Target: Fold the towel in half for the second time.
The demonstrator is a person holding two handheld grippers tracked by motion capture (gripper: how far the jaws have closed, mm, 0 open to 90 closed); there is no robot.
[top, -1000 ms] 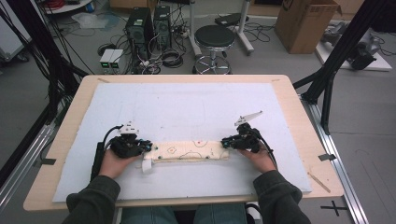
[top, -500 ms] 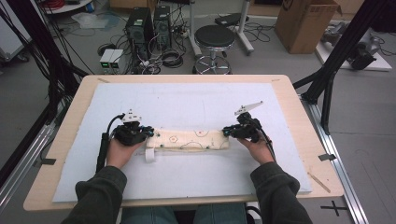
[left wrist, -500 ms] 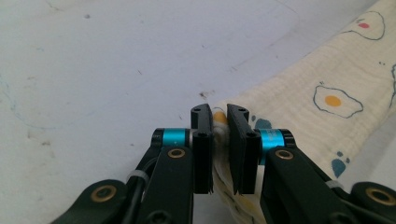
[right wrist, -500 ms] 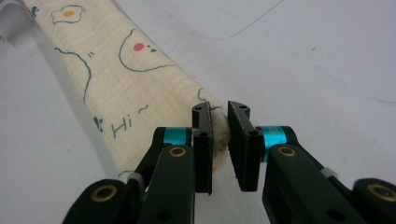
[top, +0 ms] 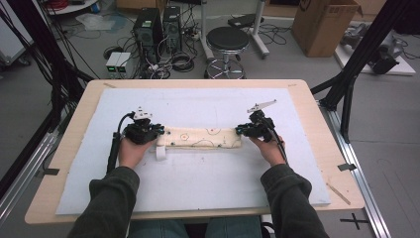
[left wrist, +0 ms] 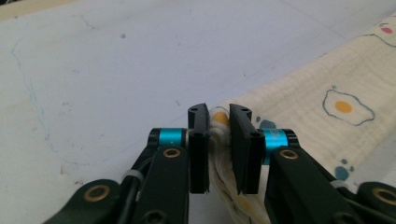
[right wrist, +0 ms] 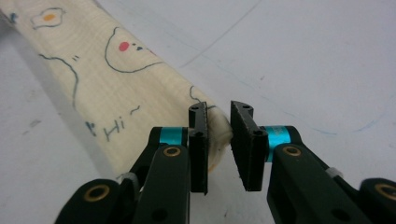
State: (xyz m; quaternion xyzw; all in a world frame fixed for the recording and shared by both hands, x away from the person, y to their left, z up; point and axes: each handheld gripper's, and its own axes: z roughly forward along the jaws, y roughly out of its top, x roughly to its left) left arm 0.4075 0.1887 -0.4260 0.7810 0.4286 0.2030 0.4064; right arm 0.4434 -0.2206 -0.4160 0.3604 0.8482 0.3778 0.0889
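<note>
Two tools [top: 159, 131] [top: 239, 130] loosening at folded cloth [top: 200, 138] ends, bare mat [top: 208, 106] all round.

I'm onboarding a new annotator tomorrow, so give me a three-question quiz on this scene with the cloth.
1. True or false: the folded cloth lies on bare wood.
2. Its print shows: A fried eggs, B stripes, C stars?
3. Where do the left gripper and right gripper stand along the cloth?
Key: 1 false, it lies on the white mat. 2 A. 3 One at each end, with cloth between the fingers. Both jaws have just been opening, and a gap shows beside the cloth at the right one.
</note>
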